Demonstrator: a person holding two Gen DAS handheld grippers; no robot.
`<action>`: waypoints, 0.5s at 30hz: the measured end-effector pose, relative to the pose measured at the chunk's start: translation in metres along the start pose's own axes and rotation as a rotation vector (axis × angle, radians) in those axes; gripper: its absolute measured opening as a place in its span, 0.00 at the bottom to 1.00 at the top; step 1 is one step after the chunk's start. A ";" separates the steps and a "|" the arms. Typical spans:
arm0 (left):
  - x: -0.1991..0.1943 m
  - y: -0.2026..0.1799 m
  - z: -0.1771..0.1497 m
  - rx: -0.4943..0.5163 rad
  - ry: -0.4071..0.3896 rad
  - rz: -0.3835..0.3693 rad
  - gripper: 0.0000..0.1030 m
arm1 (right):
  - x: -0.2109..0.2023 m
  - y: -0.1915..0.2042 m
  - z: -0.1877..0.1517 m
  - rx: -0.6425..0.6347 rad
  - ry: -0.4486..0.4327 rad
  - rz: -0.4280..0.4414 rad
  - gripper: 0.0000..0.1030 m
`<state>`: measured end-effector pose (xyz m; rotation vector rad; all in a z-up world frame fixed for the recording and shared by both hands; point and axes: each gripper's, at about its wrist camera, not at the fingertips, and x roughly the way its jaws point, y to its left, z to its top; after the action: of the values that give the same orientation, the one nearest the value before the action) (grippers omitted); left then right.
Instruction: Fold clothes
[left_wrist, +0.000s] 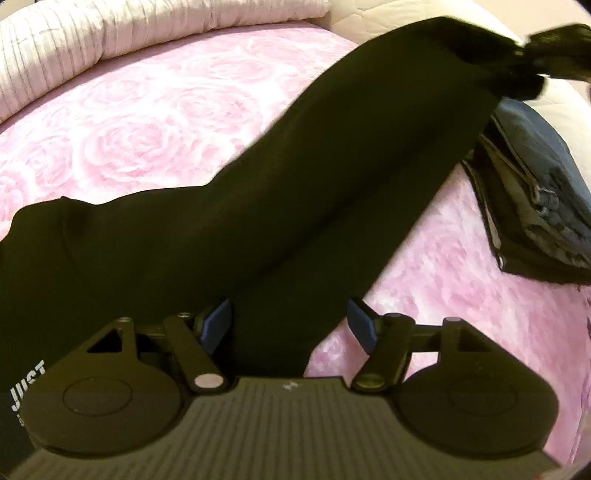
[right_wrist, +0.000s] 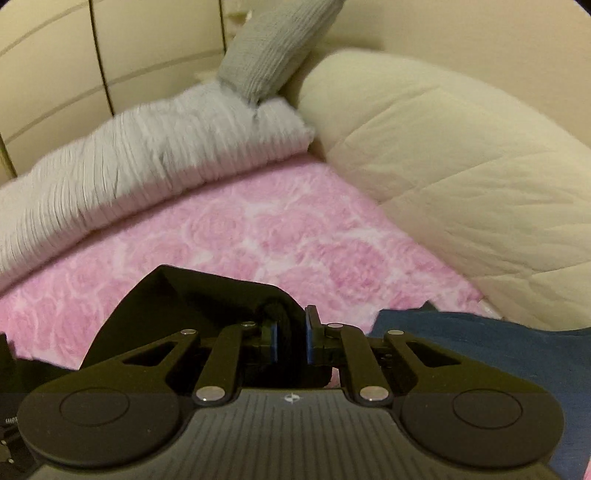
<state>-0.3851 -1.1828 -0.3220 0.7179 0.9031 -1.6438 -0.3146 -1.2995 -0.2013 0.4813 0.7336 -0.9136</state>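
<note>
No container shows in either view; everything lies on a bed under a pink rose-patterned blanket (left_wrist: 147, 122).

The black garment (left_wrist: 258, 206) lies partly on that blanket and partly in the air. In the left wrist view its long axis runs from the 8 o'clock corner, where white lettering reading "JUST" (left_wrist: 27, 384) sits on the cloth, up to about 1 o'clock, where the narrow end is bunched in the right gripper (left_wrist: 554, 51), blurred there. In the right wrist view the right gripper (right_wrist: 291, 341) has its blue-padded fingers (right_wrist: 309, 341) close together, clamped on a thick fold of the black cloth, which peaks toward 11 o'clock.

The left gripper (left_wrist: 290, 325) stands with its fingers (left_wrist: 218, 321) well apart; the black fabric passes between them, and neither pad presses on it.

At 3 o'clock in the left view a folded dark blue garment (left_wrist: 535, 199) lies just beside the raised black cloth. A ribbed grey-white blanket (right_wrist: 129, 166) rolls along the far edge of the bed, with a cream quilted pillow (right_wrist: 461, 177) at 2 o'clock and a grey knitted piece (right_wrist: 269, 55) leaning at 12 o'clock.
</note>
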 end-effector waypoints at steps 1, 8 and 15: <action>-0.006 0.001 -0.001 -0.002 -0.006 0.001 0.63 | 0.008 0.001 0.003 -0.003 0.015 -0.005 0.12; -0.046 0.019 -0.015 -0.086 -0.035 0.044 0.65 | 0.055 0.010 0.018 -0.090 0.062 -0.219 0.35; -0.070 0.030 -0.038 -0.157 -0.036 0.099 0.67 | 0.028 0.011 -0.004 -0.082 0.010 -0.157 0.61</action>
<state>-0.3386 -1.1185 -0.2903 0.6135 0.9449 -1.4761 -0.2960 -1.3062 -0.2245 0.3594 0.8232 -1.0234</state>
